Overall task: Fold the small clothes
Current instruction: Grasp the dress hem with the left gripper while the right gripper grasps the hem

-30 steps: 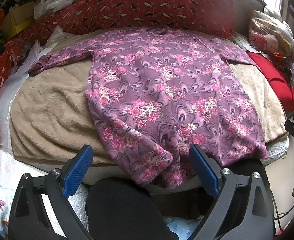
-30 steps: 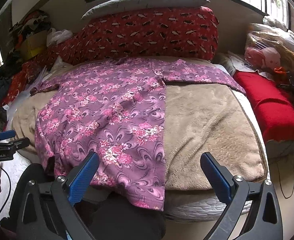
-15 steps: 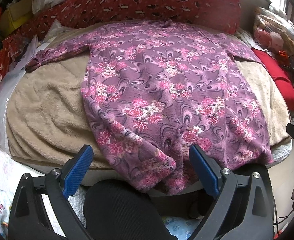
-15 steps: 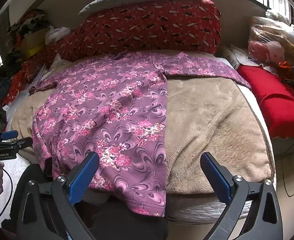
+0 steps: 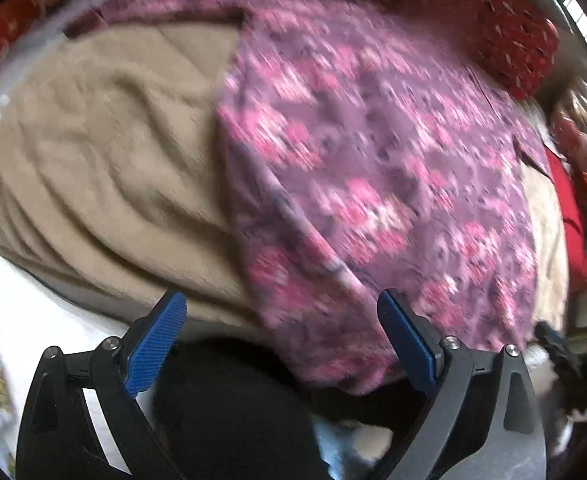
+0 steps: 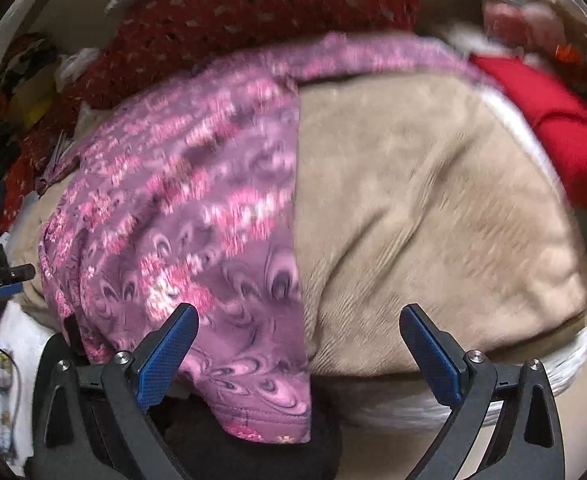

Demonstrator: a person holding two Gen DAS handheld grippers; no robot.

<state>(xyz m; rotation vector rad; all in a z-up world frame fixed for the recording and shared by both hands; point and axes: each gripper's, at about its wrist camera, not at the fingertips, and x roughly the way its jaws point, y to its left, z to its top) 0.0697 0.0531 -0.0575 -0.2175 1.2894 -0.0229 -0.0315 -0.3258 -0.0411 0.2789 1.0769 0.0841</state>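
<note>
Closing in on the near hem, both cameras now sit much lower and nearer the bed than a second ago, and both views are smeared with motion blur, which suggests the tools are travelling fast. The purple floral top [image 5: 377,184] lies spread flat on the tan blanket [image 5: 105,168], its sleeves out to either side near the red patterned pillow [image 6: 261,4] and its bottom edge hanging over the near edge of the bed. A second ago the whole garment fitted inside each view; now its hem fills the lower part of both. The left gripper [image 5: 281,336] has its blue pads spread wide with nothing between them, hovering just in front of the left corner of the hem; the right gripper [image 6: 299,344] is likewise wide apart and empty, with the right hem corner drooping between and below its fingers. Neither tool touches the cloth yet, as far as the blur allows me to tell. The garment itself has not shifted. I judge this to be the approach for the first fold: each tool lining up on a bottom corner, likely to pinch and carry the hem up toward the collar. Folding proper has not begun.
</note>
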